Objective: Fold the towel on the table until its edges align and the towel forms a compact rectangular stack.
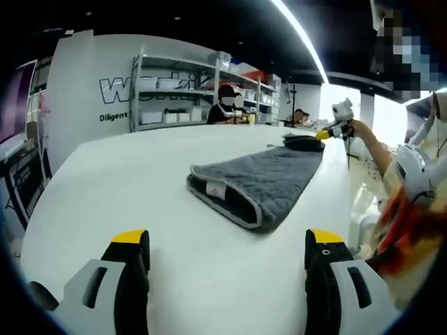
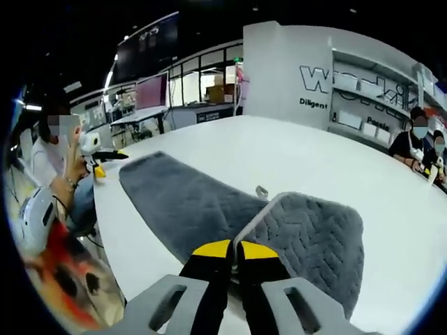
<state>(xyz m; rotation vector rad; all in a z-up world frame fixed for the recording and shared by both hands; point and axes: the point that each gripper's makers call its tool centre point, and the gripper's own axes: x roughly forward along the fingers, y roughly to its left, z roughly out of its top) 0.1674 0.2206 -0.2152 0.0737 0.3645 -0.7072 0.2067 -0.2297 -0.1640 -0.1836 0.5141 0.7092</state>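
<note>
Dark grey towel (image 2: pixel 209 209) with zigzag texture and pale edging; white table (image 1: pixel 140 181); tool (image 2: pixel 234 251) tips yellow.

The right gripper (image 2: pixel 232 252) pinches the pale-trimmed edge of the grey towel (image 2: pixel 188 202), its yellow-tipped jaws closed together. Beyond the gripper, the towel lies on the white table (image 2: pixel 293 157) (near corner folded over).
</note>
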